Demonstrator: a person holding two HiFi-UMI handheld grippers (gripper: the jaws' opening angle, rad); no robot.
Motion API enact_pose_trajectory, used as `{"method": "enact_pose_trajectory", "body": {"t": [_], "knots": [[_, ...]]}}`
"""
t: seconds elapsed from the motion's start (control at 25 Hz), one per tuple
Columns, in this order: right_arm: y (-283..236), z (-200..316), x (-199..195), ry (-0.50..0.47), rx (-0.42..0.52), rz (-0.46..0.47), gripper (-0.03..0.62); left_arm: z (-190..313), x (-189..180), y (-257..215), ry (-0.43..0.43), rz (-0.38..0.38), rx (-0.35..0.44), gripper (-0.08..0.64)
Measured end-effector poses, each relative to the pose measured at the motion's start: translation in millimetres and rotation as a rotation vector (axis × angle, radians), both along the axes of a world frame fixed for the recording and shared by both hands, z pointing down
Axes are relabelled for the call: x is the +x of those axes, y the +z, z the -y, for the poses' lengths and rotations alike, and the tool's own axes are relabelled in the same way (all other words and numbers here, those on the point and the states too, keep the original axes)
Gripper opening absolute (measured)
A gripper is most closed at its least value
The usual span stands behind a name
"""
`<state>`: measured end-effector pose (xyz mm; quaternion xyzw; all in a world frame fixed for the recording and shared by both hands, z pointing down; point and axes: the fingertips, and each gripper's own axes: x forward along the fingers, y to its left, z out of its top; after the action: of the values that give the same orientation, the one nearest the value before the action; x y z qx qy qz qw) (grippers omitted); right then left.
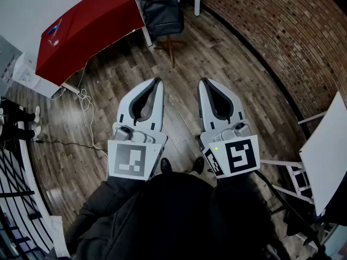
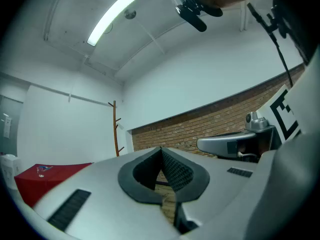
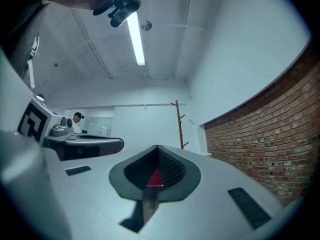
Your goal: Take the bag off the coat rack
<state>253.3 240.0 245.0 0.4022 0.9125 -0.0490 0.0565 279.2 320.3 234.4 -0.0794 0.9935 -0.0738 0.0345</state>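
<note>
Left gripper (image 1: 158,82): held out level in front of the body, jaws pressed together, nothing between them.
Right gripper (image 1: 204,83): just beside the left, tipped slightly upward, jaws fully closed and empty.
Arms: dark sleeves (image 1: 103,205), forearms side by side, both grippers pointing forward over the wooden floor (image 1: 135,64).
Bag (image 1: 161,12): dark, hanging on the coat rack (image 1: 171,46) (only its legs show below), well ahead of both grippers.
Surroundings: red table (image 1: 87,26) left of the bag, brick wall (image 1: 260,31) to the right.
</note>
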Motion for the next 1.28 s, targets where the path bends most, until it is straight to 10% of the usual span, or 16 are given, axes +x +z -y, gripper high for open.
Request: {"method": "enact_pose_trajectory", "body": {"t": [0.48,1.28], "knots": [[28.4,68.3,-27.3,-0.049,-0.015,-0.030,0.006,71.3,-32.3,24.7,-0.005,-0.011,-0.005,0.009],[36.2,-120.0,-157.4,-0.120,0.055,-0.068,0.006,-122.4,-154.9,34.0,-0.080,-0.017,0.122,0.009]]}}
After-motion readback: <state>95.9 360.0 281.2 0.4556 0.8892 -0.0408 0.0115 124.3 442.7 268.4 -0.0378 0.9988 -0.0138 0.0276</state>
